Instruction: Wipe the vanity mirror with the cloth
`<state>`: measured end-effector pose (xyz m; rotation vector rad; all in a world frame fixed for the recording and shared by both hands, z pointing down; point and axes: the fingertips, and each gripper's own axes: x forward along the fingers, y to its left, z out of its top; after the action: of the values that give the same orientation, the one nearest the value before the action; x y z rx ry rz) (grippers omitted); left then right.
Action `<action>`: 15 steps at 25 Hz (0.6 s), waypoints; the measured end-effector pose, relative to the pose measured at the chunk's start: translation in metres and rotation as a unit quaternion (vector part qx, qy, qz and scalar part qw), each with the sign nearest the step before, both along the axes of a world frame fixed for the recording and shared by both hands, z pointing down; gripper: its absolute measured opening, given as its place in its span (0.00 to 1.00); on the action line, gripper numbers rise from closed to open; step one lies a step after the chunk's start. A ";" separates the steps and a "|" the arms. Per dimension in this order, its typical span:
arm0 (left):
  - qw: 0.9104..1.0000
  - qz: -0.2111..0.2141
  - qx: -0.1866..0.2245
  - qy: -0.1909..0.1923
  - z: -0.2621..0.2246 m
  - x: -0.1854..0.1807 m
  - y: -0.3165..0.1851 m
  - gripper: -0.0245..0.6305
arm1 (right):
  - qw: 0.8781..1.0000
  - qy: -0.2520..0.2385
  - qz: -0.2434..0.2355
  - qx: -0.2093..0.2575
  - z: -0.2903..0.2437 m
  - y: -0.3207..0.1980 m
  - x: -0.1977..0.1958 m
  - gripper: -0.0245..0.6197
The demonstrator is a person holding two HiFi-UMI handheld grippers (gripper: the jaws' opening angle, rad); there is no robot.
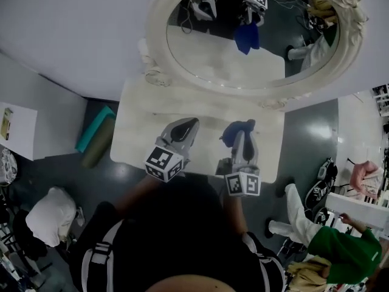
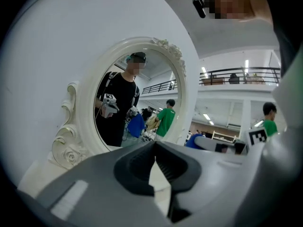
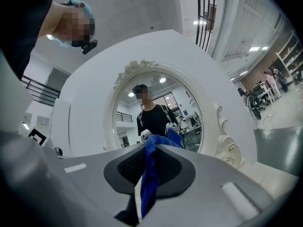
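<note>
At lower centre, my right hand-held gripper [image 1: 242,136] pinches the cloth [image 1: 237,128] to wipe the mirror [image 1: 209,56]; left hand-held gripper [image 1: 186,126] closed, empty.

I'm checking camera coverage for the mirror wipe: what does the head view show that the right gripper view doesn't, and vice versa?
Head view only: a teal object on the floor beside the vanity, and a person in green. Right gripper view only: the jaws of the right gripper pinching the blue cloth. Both: the oval white-framed mirror and that cloth.
</note>
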<state>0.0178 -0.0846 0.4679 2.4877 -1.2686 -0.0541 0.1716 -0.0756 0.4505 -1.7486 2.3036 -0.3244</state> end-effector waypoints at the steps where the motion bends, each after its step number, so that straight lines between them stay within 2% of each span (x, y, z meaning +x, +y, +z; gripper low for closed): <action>1: 1.000 -0.001 0.000 -0.002 0.001 0.008 -0.002 0.05 | 1.000 -0.002 0.000 0.002 0.002 -0.005 0.008 0.10; 6: 1.000 0.005 0.003 -0.013 0.006 0.046 -0.004 0.05 | 1.000 0.005 0.006 0.011 0.012 -0.018 0.045 0.09; 15: 1.000 -0.019 0.000 -0.022 0.006 0.064 -0.033 0.05 | 1.000 0.015 -0.002 0.021 0.018 -0.069 0.076 0.10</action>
<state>0.0823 -0.1177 0.4734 2.4780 -1.3328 -0.0090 0.2480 -0.1441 0.4685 -1.7415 2.3171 -0.2515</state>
